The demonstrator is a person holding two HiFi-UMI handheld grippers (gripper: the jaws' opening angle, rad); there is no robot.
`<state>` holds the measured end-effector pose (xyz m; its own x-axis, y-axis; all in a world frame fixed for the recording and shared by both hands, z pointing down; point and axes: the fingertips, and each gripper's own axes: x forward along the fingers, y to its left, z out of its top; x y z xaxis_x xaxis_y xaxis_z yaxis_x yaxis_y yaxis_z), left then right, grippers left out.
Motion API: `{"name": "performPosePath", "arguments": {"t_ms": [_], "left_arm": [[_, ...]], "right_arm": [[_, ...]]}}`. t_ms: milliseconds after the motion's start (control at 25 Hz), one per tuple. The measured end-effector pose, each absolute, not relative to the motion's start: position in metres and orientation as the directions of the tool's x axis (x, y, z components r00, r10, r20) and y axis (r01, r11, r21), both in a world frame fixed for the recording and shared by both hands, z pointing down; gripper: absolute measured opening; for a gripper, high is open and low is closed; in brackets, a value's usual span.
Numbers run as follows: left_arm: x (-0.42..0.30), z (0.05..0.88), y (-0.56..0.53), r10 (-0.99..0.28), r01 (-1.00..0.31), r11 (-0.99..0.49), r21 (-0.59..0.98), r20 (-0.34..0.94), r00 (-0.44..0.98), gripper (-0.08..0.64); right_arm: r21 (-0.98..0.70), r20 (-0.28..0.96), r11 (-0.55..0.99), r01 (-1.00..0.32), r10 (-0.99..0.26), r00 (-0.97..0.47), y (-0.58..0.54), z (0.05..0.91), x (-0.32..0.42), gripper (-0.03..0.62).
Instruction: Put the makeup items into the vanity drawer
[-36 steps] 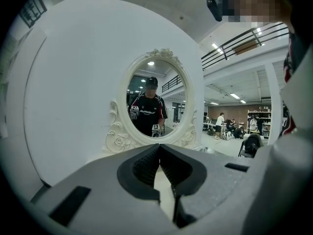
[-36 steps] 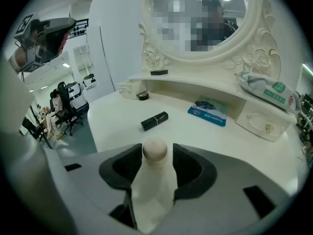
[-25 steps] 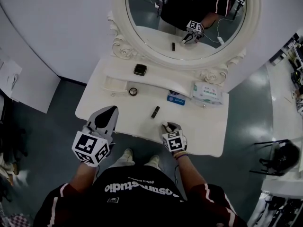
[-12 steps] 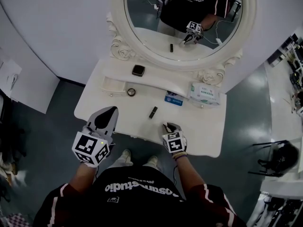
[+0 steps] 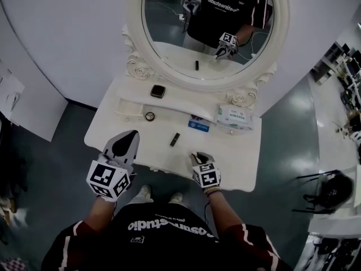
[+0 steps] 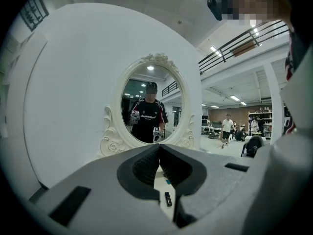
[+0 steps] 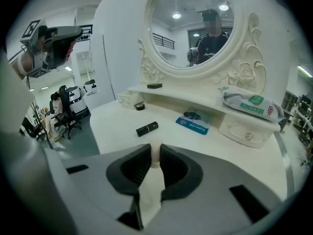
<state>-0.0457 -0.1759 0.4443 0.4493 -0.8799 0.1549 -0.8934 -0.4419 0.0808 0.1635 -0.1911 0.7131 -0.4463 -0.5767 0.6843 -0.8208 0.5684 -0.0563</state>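
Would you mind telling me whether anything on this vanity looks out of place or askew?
Nothing looks spilled or broken. The black lipstick tube lies on its side, slantwise, alone in the middle of the vanity top, and a blue packet sits slightly skewed near the wipes pack.

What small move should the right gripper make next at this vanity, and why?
Probably a gentle pull straight back toward the person, to slide the drawer out. The right gripper is pinched on the white knob at the table's front edge, nothing is pulled out yet, and the black tube lies on top.
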Motion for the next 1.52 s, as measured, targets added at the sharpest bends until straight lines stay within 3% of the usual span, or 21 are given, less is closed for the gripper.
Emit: {"name": "performPosePath", "arguments": {"t_ms": [800, 1520], "left_arm": [[-0.017, 0.443, -0.169, -0.901, -0.912, -0.402, 0.083, 0.143, 0.410, 0.006], [-0.072, 0.431, -0.202, -0.898, -0.901, -0.421, 0.104, 0.094, 0.430, 0.005]], "right_arm": [[-0.090, 0.597, 0.556, -0.827, -0.634, -0.491, -0.193, 0.657, 0.204, 0.063], [-0.068, 0.471, 0.516, -0.854, -0.738, -0.483, -0.219, 0.572, 0.156, 0.064]]}}
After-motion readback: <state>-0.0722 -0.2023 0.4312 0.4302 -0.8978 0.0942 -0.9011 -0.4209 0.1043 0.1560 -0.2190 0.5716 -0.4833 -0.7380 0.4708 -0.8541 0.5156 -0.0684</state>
